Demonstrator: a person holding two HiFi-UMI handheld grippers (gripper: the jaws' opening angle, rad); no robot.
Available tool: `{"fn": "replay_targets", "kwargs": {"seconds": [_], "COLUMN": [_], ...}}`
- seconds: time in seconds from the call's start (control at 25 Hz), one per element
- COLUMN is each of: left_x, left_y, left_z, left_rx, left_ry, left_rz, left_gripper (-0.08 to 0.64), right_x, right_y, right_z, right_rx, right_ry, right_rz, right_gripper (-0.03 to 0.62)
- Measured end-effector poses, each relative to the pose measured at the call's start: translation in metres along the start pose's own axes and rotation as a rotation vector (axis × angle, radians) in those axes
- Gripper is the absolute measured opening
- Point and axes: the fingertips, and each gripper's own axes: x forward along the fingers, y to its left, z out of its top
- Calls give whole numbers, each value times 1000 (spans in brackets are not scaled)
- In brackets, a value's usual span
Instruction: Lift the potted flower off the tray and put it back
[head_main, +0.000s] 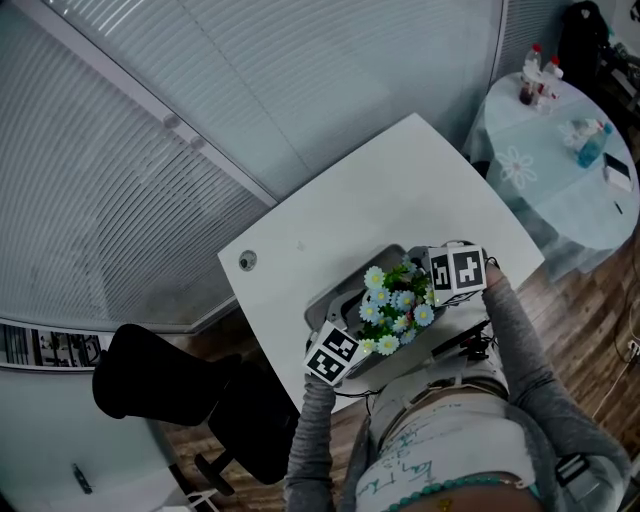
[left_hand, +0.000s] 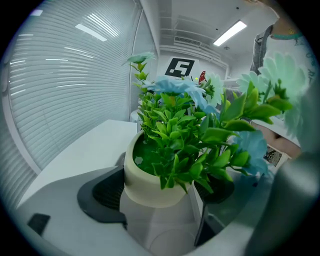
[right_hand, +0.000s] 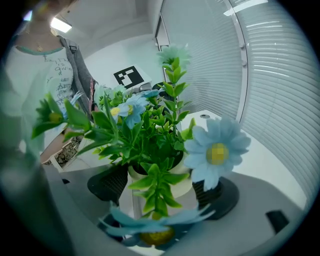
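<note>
Potted flower (head_main: 395, 305): cream pot, green leaves, pale blue daisies. It sits over the grey tray (head_main: 340, 288); whether it touches the tray cannot be told.
Left claw (left_hand: 160, 192): clamped on the pot, a dark pad on each side.
Right claw (right_hand: 161, 187): likewise gripping the pot, from the tray's opposite side.
Tray: on the white worktop (head_main: 400, 190).
Black chair (head_main: 150, 385): left of the tray, off the worktop.
</note>
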Motion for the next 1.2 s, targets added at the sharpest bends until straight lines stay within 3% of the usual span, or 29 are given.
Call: {"fn": "replay_targets", "kwargs": {"seconds": [0.76, 1.2], "left_x": [42, 48], "left_y": [8, 12], "left_z": [-43, -50], "left_rx": [-9, -34], "left_ry": [75, 52], "left_rz": [2, 0], "left_gripper": [437, 437], "right_x": [39, 48], "right_y": [-12, -17], "right_z": [-43, -48], "right_rx": [6, 32], "right_ry": [58, -24], "right_rz": [17, 36], "right_gripper": [383, 383]}}
